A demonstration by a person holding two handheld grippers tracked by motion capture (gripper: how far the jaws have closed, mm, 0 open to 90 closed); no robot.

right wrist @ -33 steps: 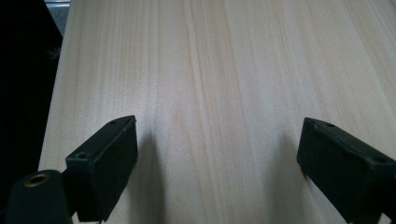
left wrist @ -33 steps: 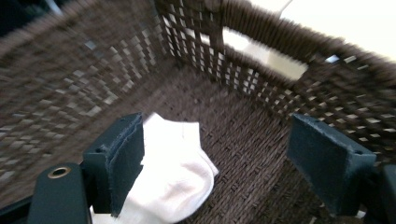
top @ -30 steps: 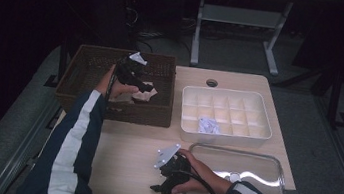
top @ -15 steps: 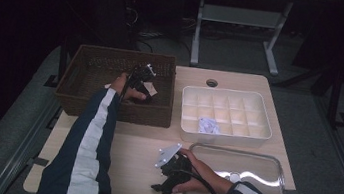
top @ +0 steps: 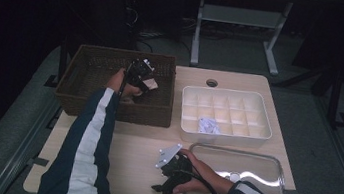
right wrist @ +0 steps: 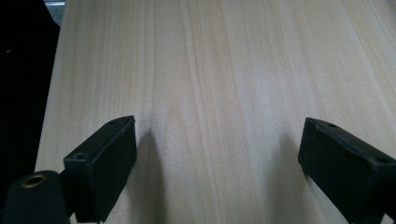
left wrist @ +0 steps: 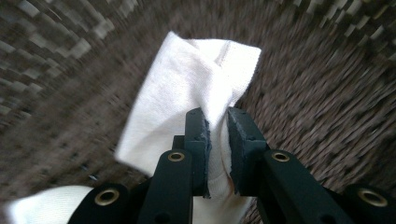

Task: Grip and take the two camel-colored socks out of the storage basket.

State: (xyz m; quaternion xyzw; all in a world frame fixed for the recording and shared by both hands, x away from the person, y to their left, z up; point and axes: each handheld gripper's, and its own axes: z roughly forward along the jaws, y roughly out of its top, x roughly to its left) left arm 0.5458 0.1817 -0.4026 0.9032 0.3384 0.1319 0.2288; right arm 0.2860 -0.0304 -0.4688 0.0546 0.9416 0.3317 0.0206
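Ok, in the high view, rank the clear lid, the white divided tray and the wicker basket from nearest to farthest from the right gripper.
1. Clear lid: right beside the right gripper, on the near right of the table.
2. White divided tray: beyond the lid, at the far right.
3. Wicker basket: far left, where the left gripper has just closed its fingers on a white cloth.

Honestly can't make out any readable text, labels, brands or numbers anywhere in these shots, nothing legible.
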